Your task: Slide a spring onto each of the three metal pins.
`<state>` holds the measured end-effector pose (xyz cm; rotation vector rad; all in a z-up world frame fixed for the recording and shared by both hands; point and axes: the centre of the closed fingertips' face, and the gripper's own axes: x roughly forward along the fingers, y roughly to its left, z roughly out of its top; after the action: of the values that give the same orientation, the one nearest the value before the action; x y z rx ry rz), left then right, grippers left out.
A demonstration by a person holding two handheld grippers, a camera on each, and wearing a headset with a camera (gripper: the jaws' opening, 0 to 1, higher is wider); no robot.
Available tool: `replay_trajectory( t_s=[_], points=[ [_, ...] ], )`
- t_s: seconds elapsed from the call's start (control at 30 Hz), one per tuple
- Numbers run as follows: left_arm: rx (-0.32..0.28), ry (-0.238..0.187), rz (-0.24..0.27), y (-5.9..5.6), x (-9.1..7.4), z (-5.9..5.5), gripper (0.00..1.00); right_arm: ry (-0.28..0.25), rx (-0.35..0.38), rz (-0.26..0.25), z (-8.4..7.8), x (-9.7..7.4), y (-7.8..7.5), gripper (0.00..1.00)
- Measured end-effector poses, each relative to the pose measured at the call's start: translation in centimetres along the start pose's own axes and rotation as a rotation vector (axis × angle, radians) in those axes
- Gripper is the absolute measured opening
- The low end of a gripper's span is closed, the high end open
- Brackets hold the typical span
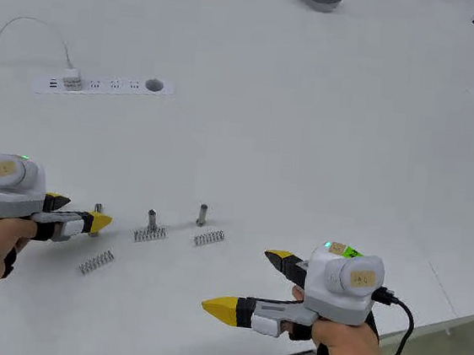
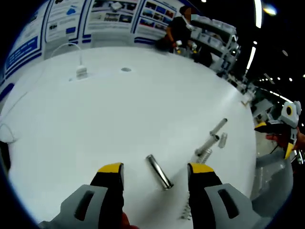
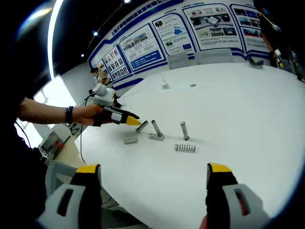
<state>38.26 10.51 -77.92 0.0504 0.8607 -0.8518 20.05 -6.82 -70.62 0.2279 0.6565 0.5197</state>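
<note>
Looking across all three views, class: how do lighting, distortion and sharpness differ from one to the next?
Head view: flat, even light, faint shadows on the white table, little distortion. Left gripper view: heavy fisheye bulge, nearest pin soft, light strip glaring upper right. Right gripper view: same bulge, light streak upper left, spring crisp.

Your left gripper (image 1: 81, 212) and right gripper (image 1: 247, 282) have white-and-grey bodies, black jaws and yellow tips; each shows a green lamp. The three pins (image 1: 202, 215) are dull grey metal, the springs (image 1: 209, 237) silvery. The table (image 1: 308, 151) and power strip (image 1: 102, 85) are plain white.
</note>
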Motion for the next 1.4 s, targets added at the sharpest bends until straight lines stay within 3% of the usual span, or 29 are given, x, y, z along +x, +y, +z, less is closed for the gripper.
replay_trajectory(
  t_s=[0.5,0.93,1.27,1.4],
  points=[
    [-0.015,0.047,0.066,-0.1,1.1,-0.9,0.30,0.006,0.007,0.002,-0.3,0.0,-0.2,0.92],
    [-0.001,0.073,0.149,-0.2,1.9,-0.2,0.19,0.007,0.018,0.004,-0.4,0.0,-0.2,0.92],
    [0.099,0.118,0.205,-0.2,2.2,-0.2,0.13,0.001,0.026,0.002,-0.3,0.0,-0.4,0.92],
    [0.122,0.116,0.225,0.1,2.3,-0.1,0.13,0.000,0.030,0.003,-0.3,0.0,-0.4,0.92]
  ],
)
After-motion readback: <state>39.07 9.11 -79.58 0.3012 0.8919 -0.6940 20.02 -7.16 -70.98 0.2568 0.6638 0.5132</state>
